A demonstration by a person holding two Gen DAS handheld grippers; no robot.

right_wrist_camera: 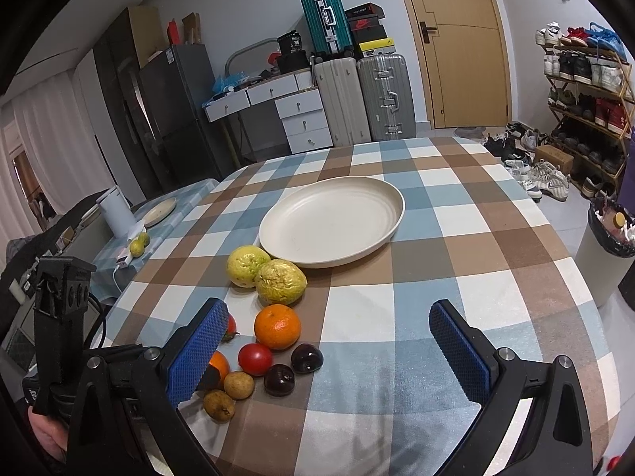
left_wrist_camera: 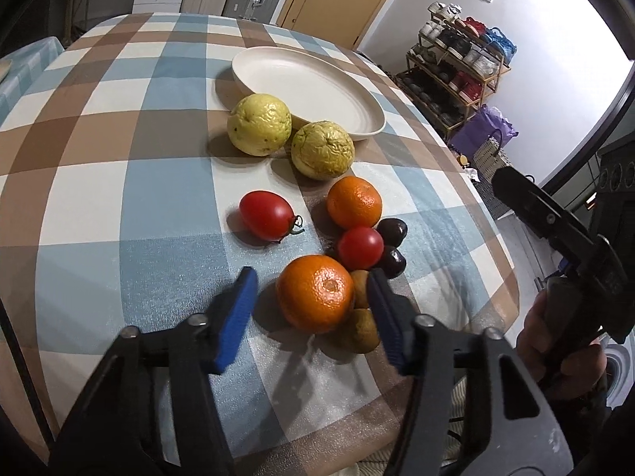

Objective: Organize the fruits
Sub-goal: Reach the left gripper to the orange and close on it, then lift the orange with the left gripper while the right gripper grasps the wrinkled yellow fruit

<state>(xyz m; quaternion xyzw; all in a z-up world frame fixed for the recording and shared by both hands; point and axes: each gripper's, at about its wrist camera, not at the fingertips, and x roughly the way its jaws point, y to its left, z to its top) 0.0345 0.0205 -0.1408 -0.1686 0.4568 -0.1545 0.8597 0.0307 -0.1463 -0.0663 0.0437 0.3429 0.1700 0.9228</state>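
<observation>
Fruit lies on the checked tablecloth in front of a white plate (left_wrist_camera: pixel 305 87) with nothing on it. My left gripper (left_wrist_camera: pixel 311 279) straddles the near orange (left_wrist_camera: pixel 315 301); its blue pads stand off the peel, so it is open. Beside that orange lie two small brown fruits (left_wrist_camera: pixel 359 335), a tomato (left_wrist_camera: pixel 360 248), two dark plums (left_wrist_camera: pixel 393 261), a second orange (left_wrist_camera: pixel 354 202) and a larger tomato (left_wrist_camera: pixel 266 214). Two yellow guavas (left_wrist_camera: pixel 259 124) sit against the plate. My right gripper (right_wrist_camera: pixel 327 313) hovers open above the cloth, holding nothing; the plate (right_wrist_camera: pixel 331 222) lies ahead of it.
The table edge drops off to the right, with a lined bin (right_wrist_camera: pixel 607 238) and a shoe rack (right_wrist_camera: pixel 587 91) beyond. A lower side table (right_wrist_camera: pixel 158 214) on the left holds a white kettle and a small dish. Suitcases and drawers stand at the far wall.
</observation>
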